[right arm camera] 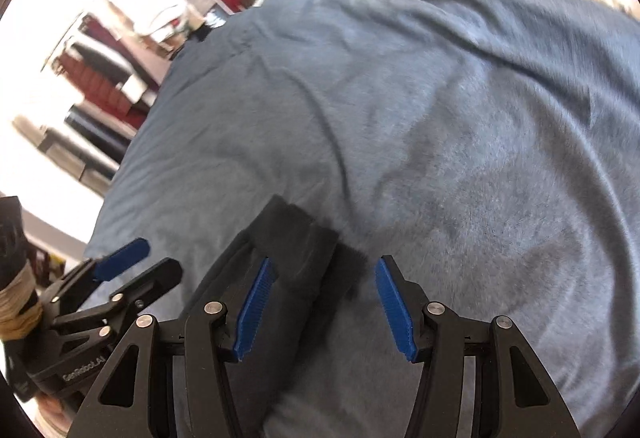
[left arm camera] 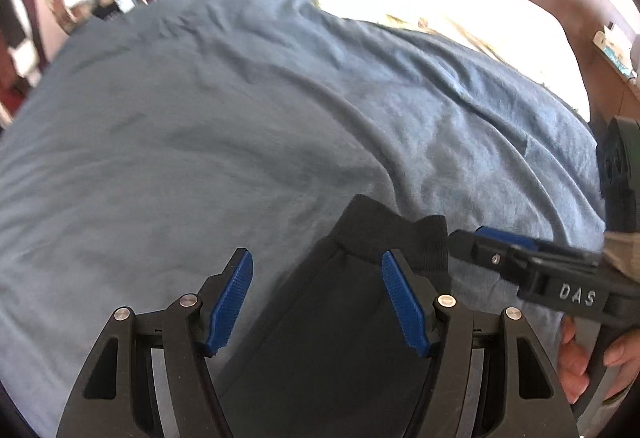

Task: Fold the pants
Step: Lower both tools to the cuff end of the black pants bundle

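My left gripper (left arm camera: 316,298) stands open over the dark, soft knit pants (left arm camera: 340,318) with their ribbed cuff (left arm camera: 394,234), lying on the blue-grey fleece blanket (left arm camera: 200,118). In my right view, my right gripper (right arm camera: 320,306) is open too, cuff (right arm camera: 296,238) between the pads; limp, light cloth, so I'd pinch the cuff's thick edge.

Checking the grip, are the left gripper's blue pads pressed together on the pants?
No, the left gripper stands open over the pants.

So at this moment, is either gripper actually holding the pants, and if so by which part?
Neither. Both sets of jaws stand open, pads clear of the cloth; the dark pants lie on the blue bedcover with the ribbed cuff free.
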`<state>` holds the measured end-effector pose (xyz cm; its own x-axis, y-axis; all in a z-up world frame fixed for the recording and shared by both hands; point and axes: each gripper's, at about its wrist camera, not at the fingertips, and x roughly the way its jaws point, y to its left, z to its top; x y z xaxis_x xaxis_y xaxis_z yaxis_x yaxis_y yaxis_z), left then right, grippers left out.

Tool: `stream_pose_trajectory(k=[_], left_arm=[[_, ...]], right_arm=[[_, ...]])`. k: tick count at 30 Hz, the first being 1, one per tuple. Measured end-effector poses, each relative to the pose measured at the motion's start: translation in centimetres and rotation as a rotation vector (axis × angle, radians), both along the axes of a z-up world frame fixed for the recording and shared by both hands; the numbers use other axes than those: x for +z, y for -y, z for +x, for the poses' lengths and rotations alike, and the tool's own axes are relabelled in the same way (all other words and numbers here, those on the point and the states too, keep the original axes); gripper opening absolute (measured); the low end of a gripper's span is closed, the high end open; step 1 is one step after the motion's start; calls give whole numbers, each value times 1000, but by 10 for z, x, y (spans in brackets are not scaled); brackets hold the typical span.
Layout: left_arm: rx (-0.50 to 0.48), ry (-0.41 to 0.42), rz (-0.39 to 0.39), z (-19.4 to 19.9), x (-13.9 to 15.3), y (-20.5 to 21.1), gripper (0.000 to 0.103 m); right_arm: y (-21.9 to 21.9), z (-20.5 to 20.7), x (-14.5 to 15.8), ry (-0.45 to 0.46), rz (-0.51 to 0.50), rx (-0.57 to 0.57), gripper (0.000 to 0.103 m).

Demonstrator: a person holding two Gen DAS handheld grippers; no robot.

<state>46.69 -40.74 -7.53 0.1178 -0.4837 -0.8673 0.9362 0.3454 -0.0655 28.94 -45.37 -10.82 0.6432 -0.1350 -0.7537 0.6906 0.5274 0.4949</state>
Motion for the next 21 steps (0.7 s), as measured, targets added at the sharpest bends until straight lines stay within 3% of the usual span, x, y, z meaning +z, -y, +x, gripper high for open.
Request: stream_pose_trajectory(k=[2, 9, 21], left_arm=[[-21, -56, 20, 7, -13, 13, 62], [-78, -129, 64, 16, -39, 33, 47], [-162, -302, 112, 18, -74, 68, 42]], right_arm=[[6, 6, -10, 4, 34, -17, 55], [12, 18, -36, 14, 103, -41, 55], [13, 18, -61, 5, 117, -34, 43]])
